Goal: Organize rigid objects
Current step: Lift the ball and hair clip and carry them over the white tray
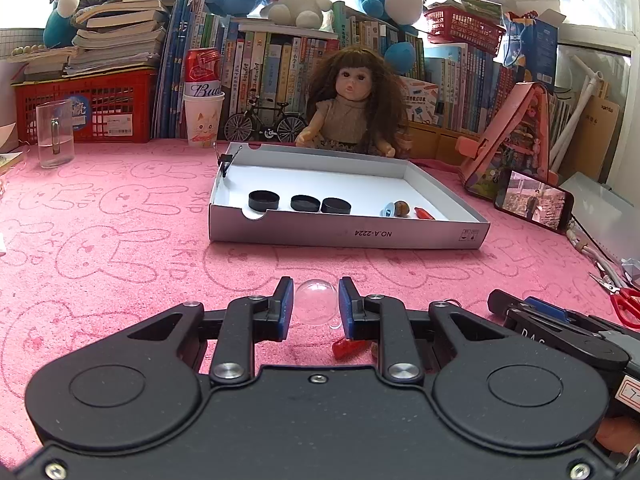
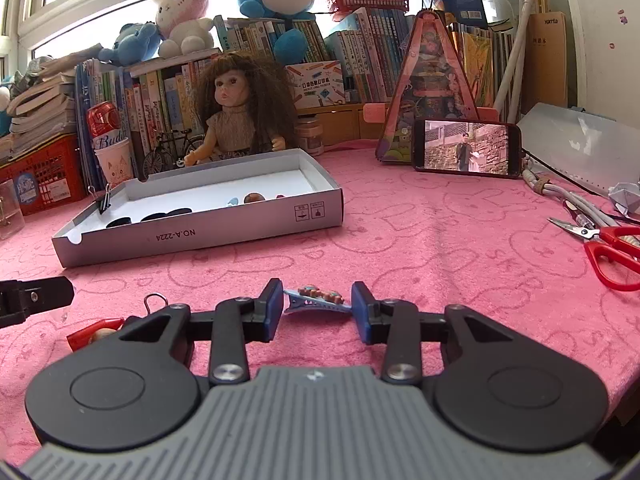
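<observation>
A: What does the left gripper (image 1: 316,304) have?

B: A clear dome (image 1: 315,302), like half of a small transparent ball. It sits between the two blue pads, and both pads touch its sides — the jaws are nearly closed on it. The dome rests on the pink cloth (image 1: 120,248).

A: And just behind that gripper?

B: Close under its right finger lies a small red piece (image 1: 348,347), partly hidden by the linkage.

A: The right gripper (image 2: 316,306)?

B: Its jaws are partly open. A blue hair clip (image 2: 316,300) with small brown decorations lies on the cloth between the fingertips. The left pad seems to be at the end of the clip, but if the pads really press on it I cannot tell.

A: Further out?

B: Ahead of both grippers stands a shallow white box (image 1: 348,234). Inside are three black round caps (image 1: 299,201) in a row on the left side, then a tiny figure (image 1: 396,209) and a red piece (image 1: 425,213) toward the right. A black binder clip (image 1: 225,160) is on the far left wall. To the right of the right gripper — red scissors (image 2: 608,252).
</observation>
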The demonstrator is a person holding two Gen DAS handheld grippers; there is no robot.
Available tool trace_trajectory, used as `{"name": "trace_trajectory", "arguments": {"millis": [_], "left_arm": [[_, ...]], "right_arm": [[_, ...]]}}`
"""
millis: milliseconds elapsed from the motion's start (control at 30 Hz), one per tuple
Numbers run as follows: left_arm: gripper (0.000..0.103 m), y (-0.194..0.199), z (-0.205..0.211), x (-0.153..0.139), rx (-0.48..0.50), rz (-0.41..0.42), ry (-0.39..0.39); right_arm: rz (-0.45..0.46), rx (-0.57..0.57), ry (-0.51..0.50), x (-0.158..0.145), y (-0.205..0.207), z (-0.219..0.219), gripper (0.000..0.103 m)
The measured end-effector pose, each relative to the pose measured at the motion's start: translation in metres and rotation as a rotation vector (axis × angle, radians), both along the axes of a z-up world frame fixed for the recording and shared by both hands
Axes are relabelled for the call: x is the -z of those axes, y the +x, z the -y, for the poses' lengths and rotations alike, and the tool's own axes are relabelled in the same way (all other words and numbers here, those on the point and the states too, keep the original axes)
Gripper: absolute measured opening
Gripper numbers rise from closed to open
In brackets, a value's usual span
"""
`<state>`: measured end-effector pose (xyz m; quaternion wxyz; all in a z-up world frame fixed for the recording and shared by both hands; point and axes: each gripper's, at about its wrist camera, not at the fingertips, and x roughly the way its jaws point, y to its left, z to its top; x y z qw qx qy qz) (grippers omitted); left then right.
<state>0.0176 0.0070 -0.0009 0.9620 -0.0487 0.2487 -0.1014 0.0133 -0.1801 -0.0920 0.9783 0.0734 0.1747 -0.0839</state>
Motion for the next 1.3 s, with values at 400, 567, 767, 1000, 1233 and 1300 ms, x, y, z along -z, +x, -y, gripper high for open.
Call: {"name": "trace_trajectory", "arguments": {"millis": [400, 567, 767, 1000, 1233, 1300], "left_arm": [[0.023, 0.019, 0.001, -0.016, -0.012, 0.027, 0.009], [0.023, 0.036, 0.000, -0.028, -0.014, 0.050, 0.002], [0.023, 0.068, -0.006, -0.044, -0.026, 0.065, -0.004], [0.023, 0.126, -0.012, -0.057, -0.017, 0.018, -0.017], [0.023, 0.197, -0.011, -0.046, -0.026, -0.116, -0.016], [0.022, 0.215, -0.011, -0.041, -0.025, -0.161, -0.022]], "right_arm": [[0.044, -0.065, -0.029, -0.020, 0.014, -0.004, 0.042], [0.042, -0.085, -0.020, -0.030, 0.029, -0.001, 0.042], [0.026, -0.105, 0.025, -0.044, 0.055, 0.011, 0.042], [0.009, -0.157, 0.092, -0.065, 0.099, 0.026, 0.042], [-0.116, -0.226, 0.156, -0.075, 0.161, 0.036, 0.042], [-0.165, -0.246, 0.194, -0.074, 0.181, 0.041, 0.042]]}}
